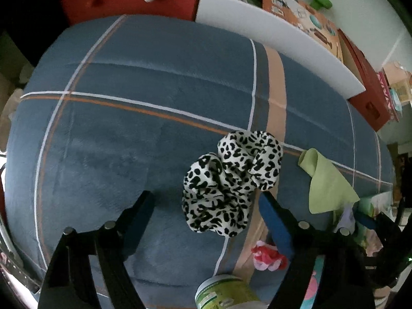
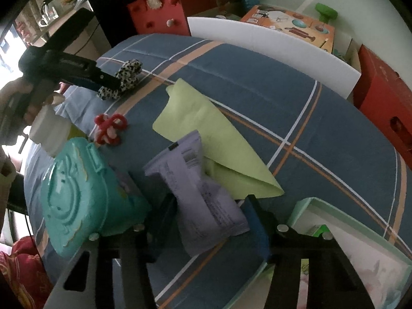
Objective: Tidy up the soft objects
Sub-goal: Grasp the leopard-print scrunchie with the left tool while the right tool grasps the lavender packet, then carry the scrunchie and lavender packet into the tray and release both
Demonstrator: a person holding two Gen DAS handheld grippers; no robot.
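A leopard-print scrunchie (image 1: 231, 180) lies on the blue plaid bedspread (image 1: 128, 128). My left gripper (image 1: 206, 203) is open just short of it, jaws wide, the right finger (image 1: 273, 219) beside the scrunchie's edge. The scrunchie also shows in the right wrist view (image 2: 123, 77) next to the left gripper (image 2: 103, 81). A light green cloth (image 2: 213, 139) lies mid-bed; it also shows in the left wrist view (image 1: 327, 180). My right gripper (image 2: 208, 208) is open around a lilac plastic packet (image 2: 200, 190) that lies between its jaws. A red and pink scrunchie (image 2: 109, 128) lies to the left.
A teal wipes pack (image 2: 82, 190) sits left of my right gripper. A pale green box (image 2: 360, 231) stands at lower right. A white foam board (image 2: 270, 49) and red boxes (image 2: 381, 103) border the bed's far side. A green-lidded tub (image 1: 226, 293) sits near my left gripper.
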